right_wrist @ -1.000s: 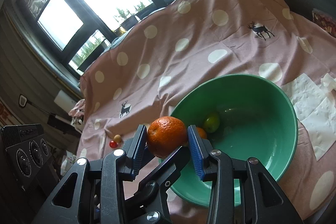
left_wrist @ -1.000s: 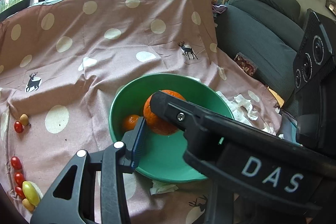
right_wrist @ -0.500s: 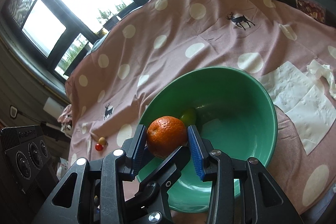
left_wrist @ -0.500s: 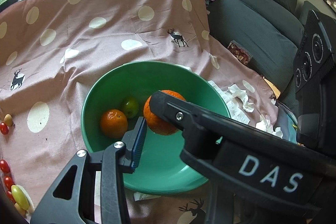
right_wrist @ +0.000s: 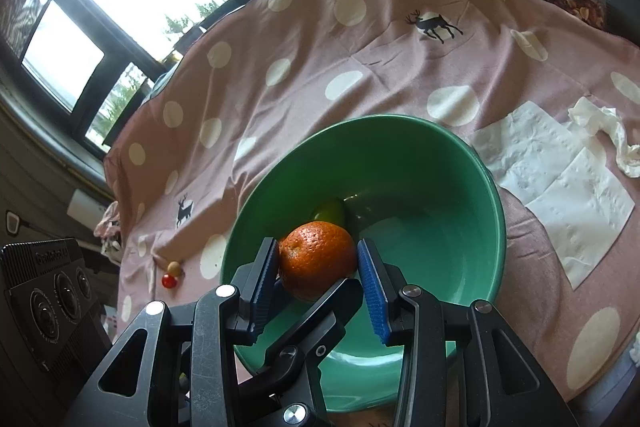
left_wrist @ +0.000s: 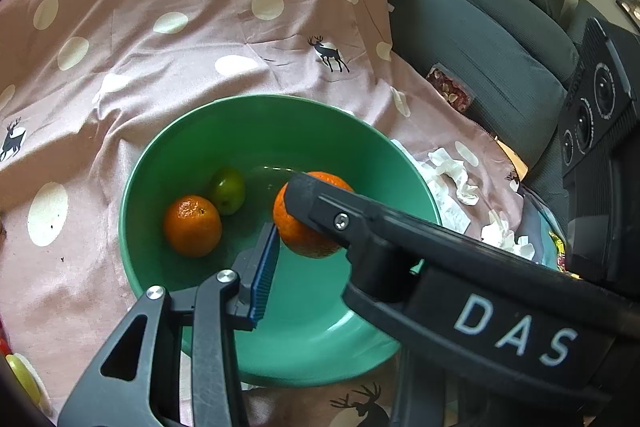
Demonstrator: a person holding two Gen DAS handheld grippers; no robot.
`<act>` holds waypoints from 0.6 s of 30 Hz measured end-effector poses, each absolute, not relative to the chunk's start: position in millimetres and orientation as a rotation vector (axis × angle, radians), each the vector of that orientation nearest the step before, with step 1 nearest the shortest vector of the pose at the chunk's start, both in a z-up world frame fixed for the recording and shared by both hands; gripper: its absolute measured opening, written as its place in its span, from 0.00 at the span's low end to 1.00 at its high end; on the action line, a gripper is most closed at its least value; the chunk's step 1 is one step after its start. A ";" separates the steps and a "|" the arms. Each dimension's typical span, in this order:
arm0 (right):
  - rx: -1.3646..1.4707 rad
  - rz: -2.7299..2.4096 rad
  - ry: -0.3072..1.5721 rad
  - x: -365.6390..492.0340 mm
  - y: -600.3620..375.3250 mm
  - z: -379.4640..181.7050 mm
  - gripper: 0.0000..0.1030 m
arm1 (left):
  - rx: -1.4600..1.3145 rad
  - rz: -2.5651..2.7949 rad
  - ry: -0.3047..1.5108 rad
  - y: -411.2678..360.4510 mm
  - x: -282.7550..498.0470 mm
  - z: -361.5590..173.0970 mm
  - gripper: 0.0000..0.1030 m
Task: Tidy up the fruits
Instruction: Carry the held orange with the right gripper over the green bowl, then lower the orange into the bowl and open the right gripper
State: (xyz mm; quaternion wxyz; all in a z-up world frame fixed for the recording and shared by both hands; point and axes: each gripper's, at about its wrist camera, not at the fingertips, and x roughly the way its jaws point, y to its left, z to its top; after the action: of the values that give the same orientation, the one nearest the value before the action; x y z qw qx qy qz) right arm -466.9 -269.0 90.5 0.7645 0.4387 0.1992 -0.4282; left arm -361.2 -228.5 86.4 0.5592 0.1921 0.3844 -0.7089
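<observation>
Over the last second my two grippers sank lower over the green bowl [right_wrist: 486, 179], both pairs of fingers clamped on one orange [right_wrist: 316, 259], now above the bowl's hollow, nearly ready for release.

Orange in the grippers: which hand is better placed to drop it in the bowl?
Right. The right gripper clamps the orange between both pads, over the bowl. Of the left gripper, only one pad shows beside the fruit, so its grip is unclear.
</observation>
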 end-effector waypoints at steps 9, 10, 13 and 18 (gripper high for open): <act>0.956 -0.955 0.464 -467.2 -271.6 86.0 0.42 | 0.450 -1.687 0.939 -232.3 -360.9 79.7 0.38; 0.955 -0.957 0.465 -467.3 -271.5 85.9 0.42 | 0.450 -1.689 0.940 -232.7 -360.9 79.2 0.38; 0.954 -0.964 0.469 -467.9 -271.3 85.5 0.42 | 0.450 -1.695 0.946 -233.5 -361.1 78.1 0.38; 0.951 -0.978 0.483 -467.7 -272.0 84.8 0.42 | 0.444 -1.704 0.962 -235.4 -360.6 74.9 0.37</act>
State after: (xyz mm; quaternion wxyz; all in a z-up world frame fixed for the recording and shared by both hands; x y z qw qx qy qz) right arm -467.7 -272.0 84.8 0.7495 0.4352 0.2208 -0.4473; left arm -360.6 -235.4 74.9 0.5375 0.1867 0.4044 -0.7160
